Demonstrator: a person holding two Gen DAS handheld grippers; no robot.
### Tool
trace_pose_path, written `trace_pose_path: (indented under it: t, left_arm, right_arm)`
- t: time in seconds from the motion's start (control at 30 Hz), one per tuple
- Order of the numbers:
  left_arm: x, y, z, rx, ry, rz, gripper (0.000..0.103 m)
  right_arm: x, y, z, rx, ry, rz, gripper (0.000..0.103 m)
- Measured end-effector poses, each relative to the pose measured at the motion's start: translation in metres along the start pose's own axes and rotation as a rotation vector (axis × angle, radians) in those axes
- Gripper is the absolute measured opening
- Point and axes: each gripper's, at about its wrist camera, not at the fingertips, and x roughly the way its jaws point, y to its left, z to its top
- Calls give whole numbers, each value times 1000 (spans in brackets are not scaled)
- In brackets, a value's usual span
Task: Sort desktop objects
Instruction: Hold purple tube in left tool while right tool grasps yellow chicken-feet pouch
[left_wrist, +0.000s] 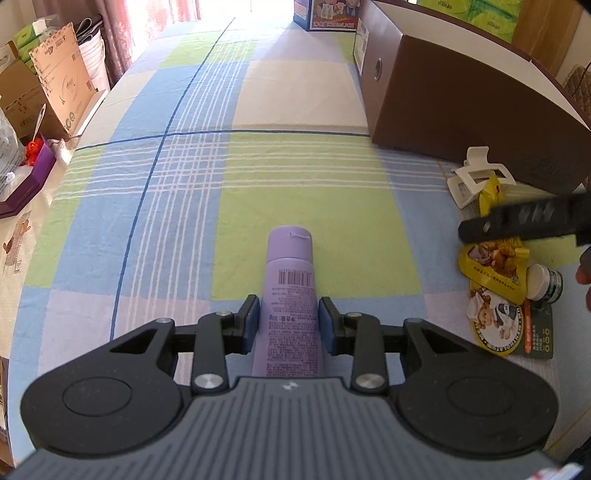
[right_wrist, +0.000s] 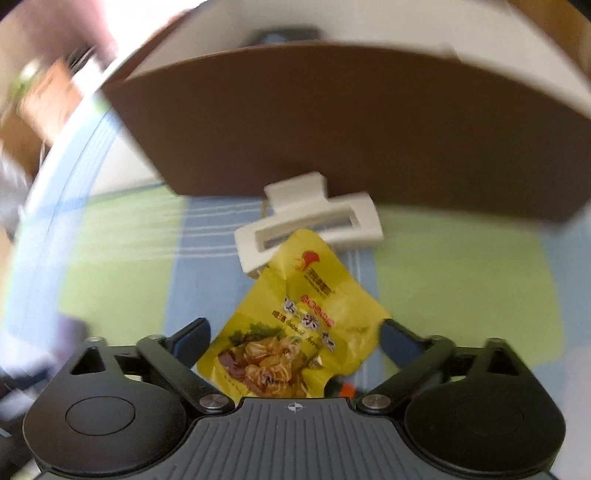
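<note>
My left gripper (left_wrist: 289, 320) is shut on a purple tube (left_wrist: 290, 295); the tube's cap points away over the checked cloth. My right gripper (right_wrist: 293, 341) is shut on a crumpled yellow snack packet (right_wrist: 299, 314), its fingers wide apart against the packet's two edges. In the left wrist view the right gripper (left_wrist: 524, 221) crosses the same yellow snack packet (left_wrist: 491, 258) at the right edge. A white hair claw (right_wrist: 310, 221) lies just beyond the packet, against the brown box (right_wrist: 351, 122). The right wrist view is motion-blurred.
The open brown box (left_wrist: 461, 99) stands at the right. Near it lie the white hair claw (left_wrist: 476, 177), a small white jar (left_wrist: 543, 282), a round cartoon packet (left_wrist: 495, 321) and a green card (left_wrist: 539, 332). Cardboard boxes (left_wrist: 55, 85) crowd the left side, off the cloth.
</note>
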Motion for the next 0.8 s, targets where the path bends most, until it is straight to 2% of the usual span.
trace_pose_path:
  t: [0.03,0.07,0.1,0.23,0.37,0.5,0.53,0.57,0.67,0.8]
  left_arm:
    - [0,1,0,-3,0,-3,30]
    - [0,1,0,-5,0,-5,30]
    - [0,2,1,-5,1,-6,30]
    - [1,0,1,14,-1,-2,30]
    - [3,0,4,9,-1,-11,30]
    - [6,-4,6,32,-1,-3,32]
    - [6,-5,6,37,0,-2,33]
    - [7,-6,7,42,1,1,34]
    - [9,-9,9,56,-4,7,30]
    - [10,-10,11,52,1,9,29]
  right_arm:
    - [-2,5,-3,-38,-18,-1,73]
    - [-5,9,-6,-77,-43,7,58]
    - [-7,10,-8,-102,-48,11,53]
    - [-10,-5,-9,-96,-37,81,48]
    - [-17,-30,-9,-39,-45,169,44]
    - [-38,-52,-11,-4,-97,223,41]
    - [-43,-55,-10,-2,-116,243,12]
    - [-47,-59,-8,11,-123,256,0]
    - [-51,-70,-10,28,-136,253,0]
    - [-54,-79,-16,70,-99,260,0]
